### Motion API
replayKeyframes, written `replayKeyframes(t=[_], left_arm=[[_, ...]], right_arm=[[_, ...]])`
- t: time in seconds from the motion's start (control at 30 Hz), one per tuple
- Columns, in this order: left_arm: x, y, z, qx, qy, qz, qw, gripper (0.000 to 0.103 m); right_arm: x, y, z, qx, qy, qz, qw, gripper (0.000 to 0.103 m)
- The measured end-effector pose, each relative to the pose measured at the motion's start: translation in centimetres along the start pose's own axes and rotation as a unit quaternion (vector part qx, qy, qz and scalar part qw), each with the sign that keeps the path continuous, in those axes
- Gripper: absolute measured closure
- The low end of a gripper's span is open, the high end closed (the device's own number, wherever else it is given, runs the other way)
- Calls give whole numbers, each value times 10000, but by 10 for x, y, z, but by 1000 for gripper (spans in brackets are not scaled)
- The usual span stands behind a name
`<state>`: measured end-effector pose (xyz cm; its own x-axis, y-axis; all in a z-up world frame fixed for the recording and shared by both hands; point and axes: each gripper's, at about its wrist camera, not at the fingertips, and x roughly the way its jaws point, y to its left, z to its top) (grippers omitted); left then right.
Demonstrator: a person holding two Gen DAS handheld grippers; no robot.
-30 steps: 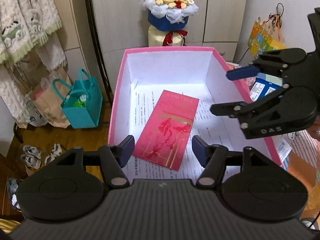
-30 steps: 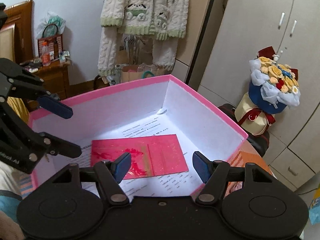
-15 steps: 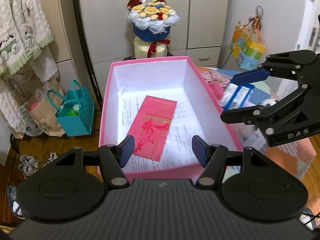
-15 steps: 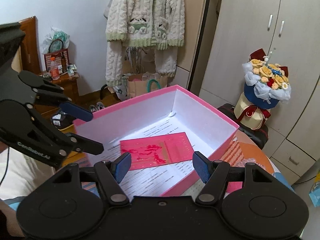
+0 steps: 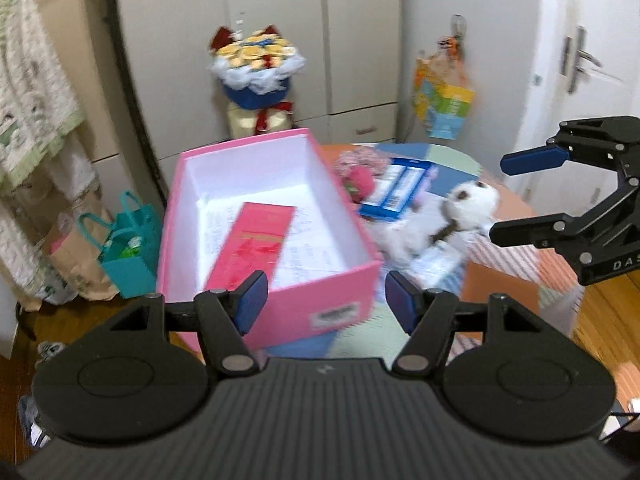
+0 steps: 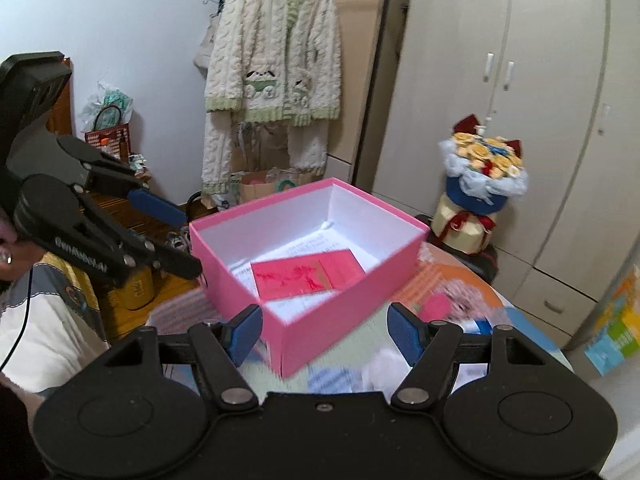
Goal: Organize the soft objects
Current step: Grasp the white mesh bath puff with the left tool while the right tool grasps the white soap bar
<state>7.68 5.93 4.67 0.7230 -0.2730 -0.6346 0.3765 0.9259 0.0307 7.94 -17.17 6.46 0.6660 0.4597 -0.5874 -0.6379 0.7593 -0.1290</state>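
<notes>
A pink box (image 5: 340, 300) (image 6: 340, 300) with white inside stands on the table and holds a red envelope (image 5: 250, 242) (image 6: 308, 274) on printed paper. A white plush dog (image 5: 440, 220) lies right of the box; a white blur (image 6: 380, 368) in the right wrist view may be it. A pink soft item (image 5: 358, 178) (image 6: 434, 306) lies behind it. My left gripper (image 5: 323, 298) is open and empty, in front of the box; it also shows in the right wrist view (image 6: 168, 240). My right gripper (image 6: 324, 332) is open and empty; it hovers right of the dog in the left wrist view (image 5: 516, 196).
A blue-and-white packet (image 5: 396, 192) lies by the pink item on the patchwork tablecloth (image 5: 512, 264). A flower bouquet (image 5: 256, 80) stands behind the box by the wardrobe. A teal bag (image 5: 128, 248) sits on the floor at left. A knitted cardigan (image 6: 272, 80) hangs behind.
Both grippers have pulled back and up from over the box. The box looks smaller and the plush dog and table items at right have come into view. Both stay open.
</notes>
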Motion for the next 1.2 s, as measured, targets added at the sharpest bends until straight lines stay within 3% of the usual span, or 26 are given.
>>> replayKeyframes(t=[0.27,0.47,0.6,0.87,0.93,1.07,1.2], left_arm=[[20,-55,0,289,111,-727,9969,39],[52,-96,6,395,104,-933,9948,39],[63,-116,6,550,-223,-709,9957,39],[115,-128,6,380,-334,-242,9984,42],[136,-136,8,513,-293,-1,9983,43],[173,-136,13,318,-137,333,9988,45],[194,-125,16,61,-86,593,9982,45]], right_arm=[[-36,-14,-57,393,84,-241,9989,29],[-26,-24,-89,728,173,-114,9971,26],[-9,-30,-106,829,276,-100,9961,26],[26,-37,-128,579,156,-136,9981,20],[42,-39,-133,597,151,-104,9980,12],[87,-48,-139,527,539,-247,9968,12],[101,-54,-142,791,420,-220,9957,12]])
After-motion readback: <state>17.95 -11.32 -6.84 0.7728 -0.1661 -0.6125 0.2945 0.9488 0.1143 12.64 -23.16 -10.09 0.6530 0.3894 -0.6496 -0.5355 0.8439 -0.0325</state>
